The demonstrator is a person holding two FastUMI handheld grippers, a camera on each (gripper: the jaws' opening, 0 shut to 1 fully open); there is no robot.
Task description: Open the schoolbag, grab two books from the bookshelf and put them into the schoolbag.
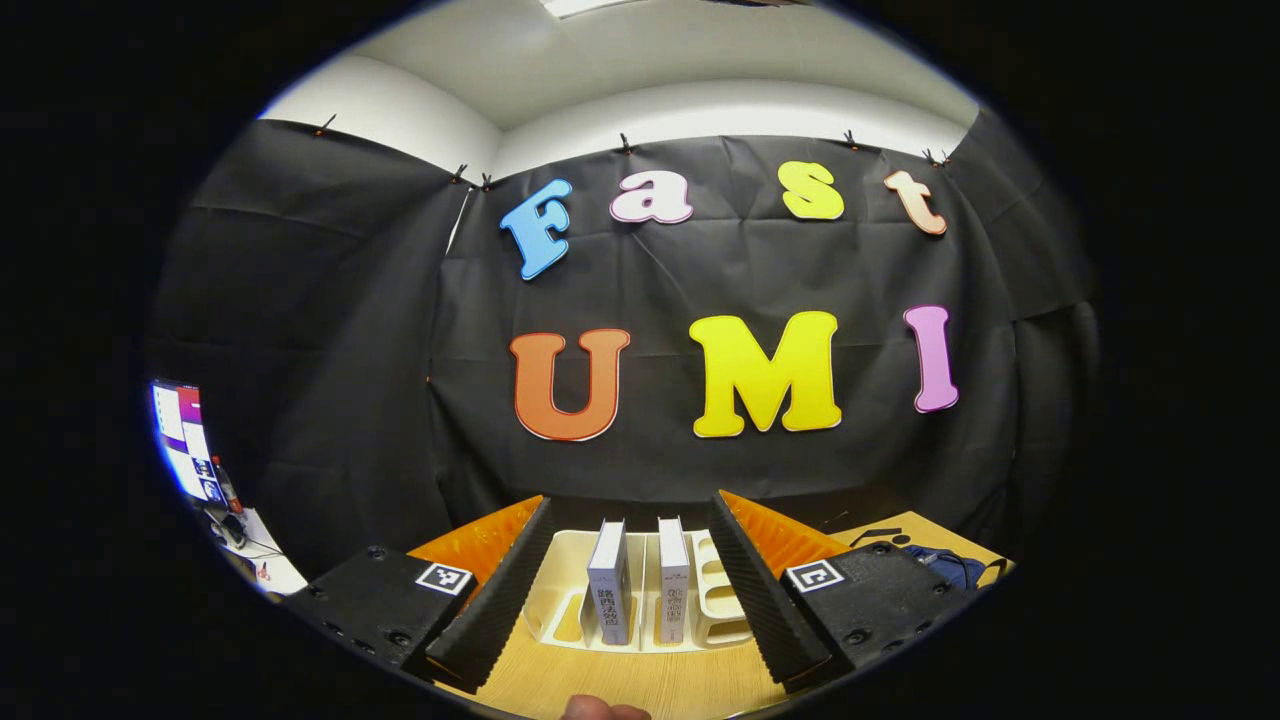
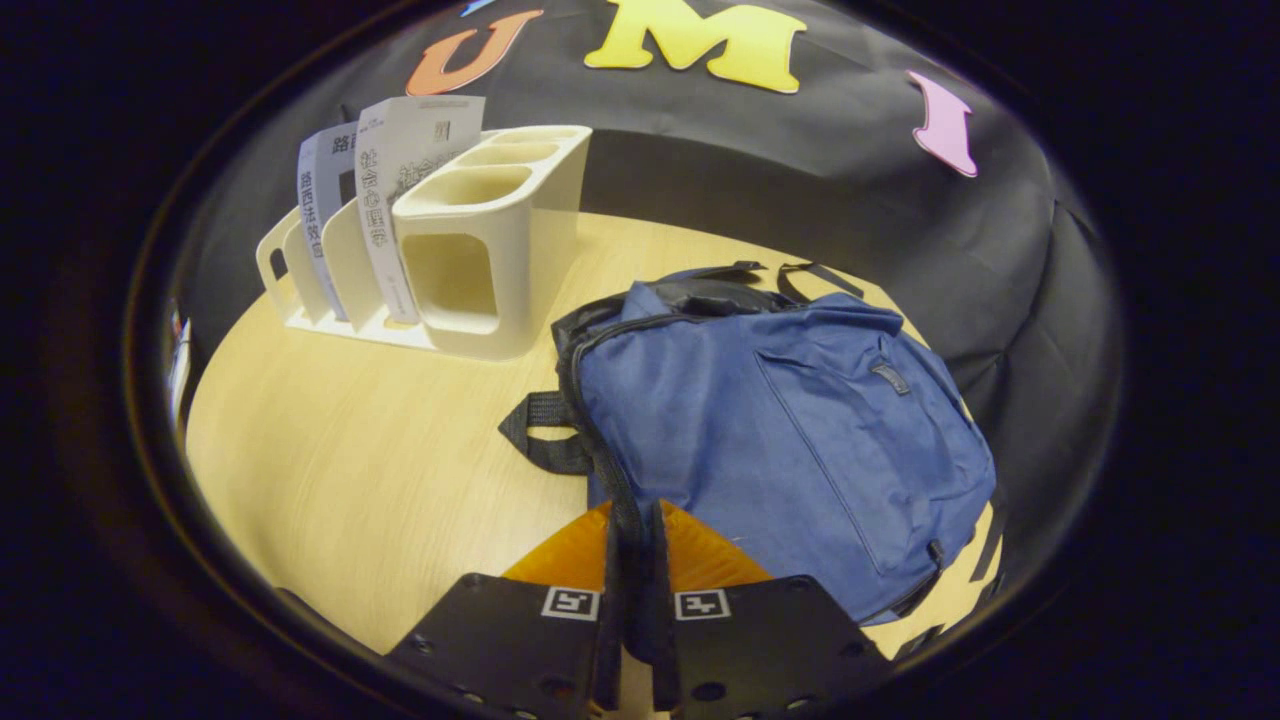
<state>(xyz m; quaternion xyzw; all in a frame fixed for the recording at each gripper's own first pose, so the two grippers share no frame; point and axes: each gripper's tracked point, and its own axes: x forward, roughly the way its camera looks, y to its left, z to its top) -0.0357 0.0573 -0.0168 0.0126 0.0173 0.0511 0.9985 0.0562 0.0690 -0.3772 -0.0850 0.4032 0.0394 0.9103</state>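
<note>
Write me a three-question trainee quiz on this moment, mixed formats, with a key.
1. True or false: the two books stand upright in the bookshelf.
2. Multiple choice: the right gripper is
A) wide open above the bookshelf
B) closed at the zipper edge of the schoolbag
C) holding a book
3. Fill in: the left gripper faces the bookshelf with its fingers ____.

Key
1. True; they sit side by side in the slots.
2. B; the fingers meet where the black zipper line runs down, though whether they pinch a zipper pull cannot be told.
3. Open; the two books show in the gap between them.
</note>
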